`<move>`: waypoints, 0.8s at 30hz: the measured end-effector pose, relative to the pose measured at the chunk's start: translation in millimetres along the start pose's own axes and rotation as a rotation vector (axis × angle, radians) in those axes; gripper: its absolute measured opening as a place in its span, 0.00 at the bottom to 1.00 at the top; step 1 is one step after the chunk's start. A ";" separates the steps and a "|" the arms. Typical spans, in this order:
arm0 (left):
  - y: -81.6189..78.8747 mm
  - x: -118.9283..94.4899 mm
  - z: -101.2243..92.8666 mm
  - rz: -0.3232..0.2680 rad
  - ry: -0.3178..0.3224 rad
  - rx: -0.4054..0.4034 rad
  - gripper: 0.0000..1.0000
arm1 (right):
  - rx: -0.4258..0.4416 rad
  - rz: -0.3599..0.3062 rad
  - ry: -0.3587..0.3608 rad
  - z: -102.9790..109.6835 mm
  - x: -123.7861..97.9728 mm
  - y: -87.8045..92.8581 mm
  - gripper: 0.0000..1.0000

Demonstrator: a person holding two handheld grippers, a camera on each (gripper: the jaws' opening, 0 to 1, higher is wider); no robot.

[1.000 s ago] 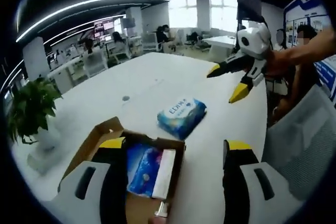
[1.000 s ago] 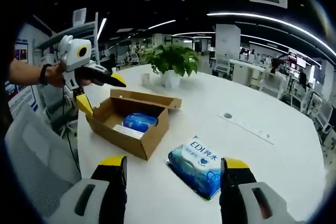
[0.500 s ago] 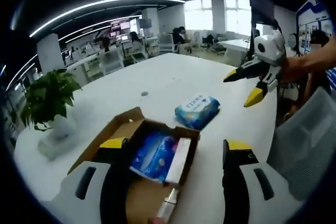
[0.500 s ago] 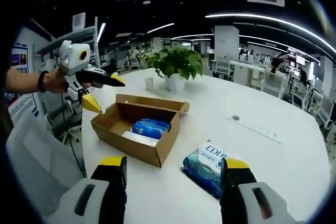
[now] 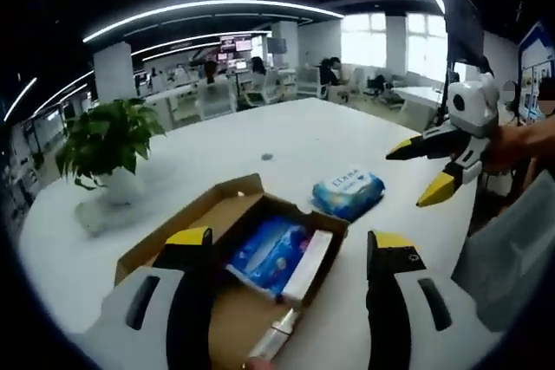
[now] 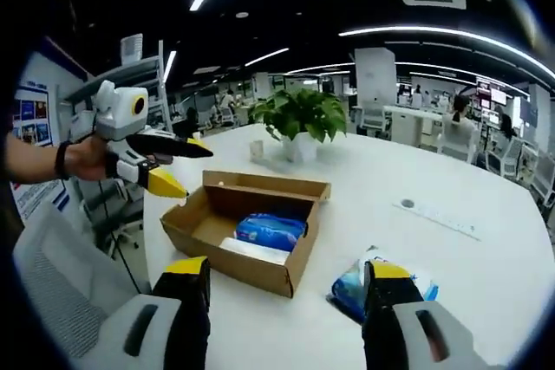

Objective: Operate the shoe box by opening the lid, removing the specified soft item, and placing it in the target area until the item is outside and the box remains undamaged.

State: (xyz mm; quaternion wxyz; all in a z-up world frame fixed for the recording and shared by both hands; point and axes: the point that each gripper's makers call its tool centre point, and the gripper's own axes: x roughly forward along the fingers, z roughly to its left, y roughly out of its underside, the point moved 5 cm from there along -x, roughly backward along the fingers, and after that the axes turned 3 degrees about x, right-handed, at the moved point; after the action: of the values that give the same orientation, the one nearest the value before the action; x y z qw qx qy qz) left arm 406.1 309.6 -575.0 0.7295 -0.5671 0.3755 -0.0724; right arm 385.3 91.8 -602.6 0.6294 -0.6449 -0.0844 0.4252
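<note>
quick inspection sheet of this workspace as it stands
surface: white table, mostly bare
job's things: shoe box open, a blue pack and a white item inside; blue wipes pack lies on the table outside the box
clutter: potted plant
grippers: left gripper open over the box; right gripper open, empty
cables: nothing seen
surroundings: open office with desks, chairs, people, ceiling lights

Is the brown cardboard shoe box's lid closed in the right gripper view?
No, the brown cardboard shoe box stands open on the white table, with a blue soft pack visible inside it.
</note>
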 end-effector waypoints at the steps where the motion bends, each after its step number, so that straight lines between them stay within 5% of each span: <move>1: 2.9 -0.4 1.2 0.006 -0.005 0.001 0.71 | 0.001 -0.001 -0.004 0.2 1.9 0.1 0.70; 9: 15.6 -11.4 12.7 0.006 -0.061 -0.078 0.71 | 0.003 0.017 -0.023 10.2 9.4 5.7 0.70; 24: 34.3 -32.6 12.7 0.007 -0.113 -0.097 0.71 | -0.037 0.066 -0.047 31.6 16.0 12.3 0.68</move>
State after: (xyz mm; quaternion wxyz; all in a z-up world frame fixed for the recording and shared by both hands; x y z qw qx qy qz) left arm 380.0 348.7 -589.1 0.7215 -0.6036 0.3387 -0.0191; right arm 369.3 123.2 -615.7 0.6009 -0.6486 -0.0856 0.4592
